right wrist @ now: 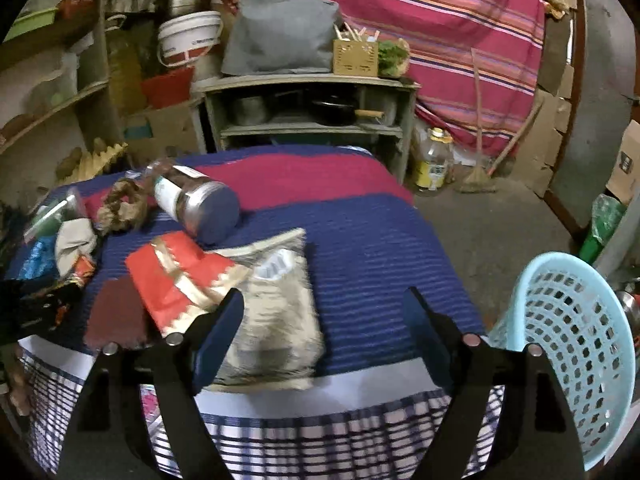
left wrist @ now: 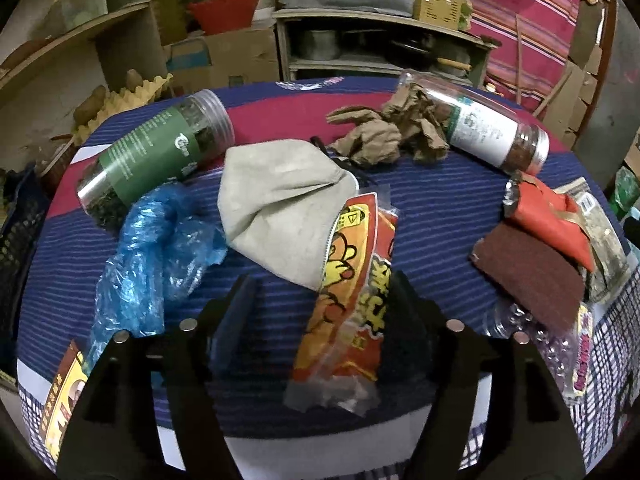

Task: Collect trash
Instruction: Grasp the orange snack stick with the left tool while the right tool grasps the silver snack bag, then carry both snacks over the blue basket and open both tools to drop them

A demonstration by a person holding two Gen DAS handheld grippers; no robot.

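The left hand-held gripper (left wrist: 322,300) stands wide over the striped bench (left wrist: 432,208), with an orange snack wrapper (left wrist: 352,300) lying between its fingers, against the right one, its upper end tucked into a grey pouch (left wrist: 280,204). The right hand-held gripper (right wrist: 324,316) gapes wide too, gripping nothing (a pale crinkled bag (right wrist: 276,320) lies below, beside its left finger). A light-blue basket (right wrist: 576,344) stands just off the bench's right edge.
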